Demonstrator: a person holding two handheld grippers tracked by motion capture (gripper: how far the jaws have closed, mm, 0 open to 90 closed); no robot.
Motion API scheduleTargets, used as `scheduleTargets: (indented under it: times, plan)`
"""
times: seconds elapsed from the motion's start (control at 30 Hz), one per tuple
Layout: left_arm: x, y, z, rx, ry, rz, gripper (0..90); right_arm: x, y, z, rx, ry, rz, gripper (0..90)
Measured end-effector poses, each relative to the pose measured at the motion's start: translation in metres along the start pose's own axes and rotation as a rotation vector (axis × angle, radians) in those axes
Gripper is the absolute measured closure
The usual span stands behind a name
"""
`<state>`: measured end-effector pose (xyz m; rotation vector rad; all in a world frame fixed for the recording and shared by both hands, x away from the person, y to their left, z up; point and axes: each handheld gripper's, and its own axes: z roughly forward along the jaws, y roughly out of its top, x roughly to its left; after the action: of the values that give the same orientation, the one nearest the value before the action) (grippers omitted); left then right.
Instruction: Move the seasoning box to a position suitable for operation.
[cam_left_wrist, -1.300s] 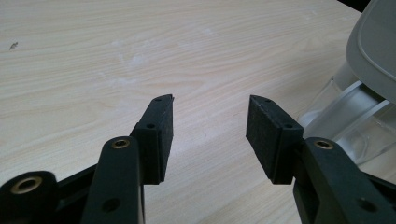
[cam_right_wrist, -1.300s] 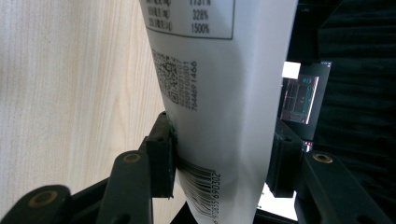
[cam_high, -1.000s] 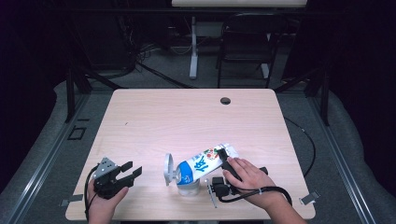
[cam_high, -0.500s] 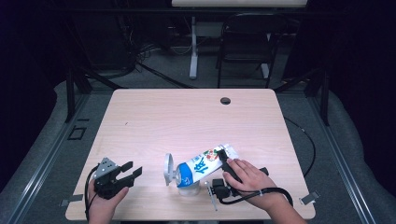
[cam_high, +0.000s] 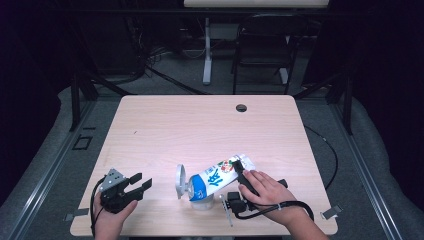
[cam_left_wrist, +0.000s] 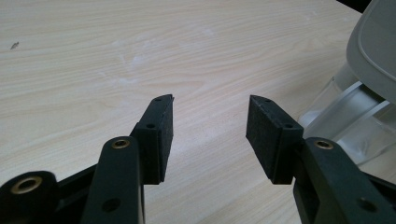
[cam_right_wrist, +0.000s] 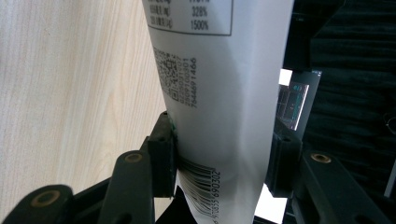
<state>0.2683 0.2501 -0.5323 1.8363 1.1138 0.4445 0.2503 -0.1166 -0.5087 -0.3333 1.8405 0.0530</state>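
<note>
White printed soft pouch (cam_high: 220, 175), tilted, lower end in clear plastic cup (cam_high: 200, 200) near table's (cam_high: 200, 125) front edge.
Right gripper (cam_right_wrist: 219, 154): jaws clamped across pouch's barcode end; left gripper (cam_left_wrist: 209, 135): jaws parted wide, holding nothing, over bare wood beside cup.

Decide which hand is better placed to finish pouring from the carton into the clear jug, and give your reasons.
Right. Its gripper already clamps the carton, tilted over the jug. The left gripper stands open beside the jug, holding nothing, so it could probably only steady it.
</note>
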Motion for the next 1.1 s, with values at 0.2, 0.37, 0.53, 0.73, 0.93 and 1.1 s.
scheduleTargets:
  times: [0.2, 0.37, 0.53, 0.73, 0.93, 1.1]
  plan:
    - [-0.0003, -0.0001, 0.0002, 0.000, 0.000, -0.001, 51.7, 0.0000, -0.0001, -0.0004, -0.001, -0.001, -0.003, 54.7]
    - [-0.0003, -0.0001, 0.0003, 0.000, 0.000, -0.002, 51.7, 0.0000, -0.0001, -0.0003, -0.001, -0.001, -0.005, 54.9]
    - [-0.0004, -0.0002, 0.0004, 0.002, -0.001, 0.000, 51.7, 0.0000, -0.0003, -0.0001, -0.001, 0.000, -0.008, 55.0]
    - [-0.0002, -0.0003, 0.0004, 0.001, -0.001, -0.001, 51.7, 0.0000, -0.0003, 0.0001, -0.004, -0.003, -0.015, 55.1]
    - [-0.0001, -0.0004, 0.0007, -0.001, -0.003, -0.001, 51.7, -0.0002, -0.0003, 0.0002, -0.004, -0.004, -0.021, 55.1]
    - [-0.0002, -0.0005, 0.0007, -0.001, -0.002, -0.004, 51.7, -0.0002, -0.0003, 0.0007, -0.008, -0.002, -0.020, 55.1]
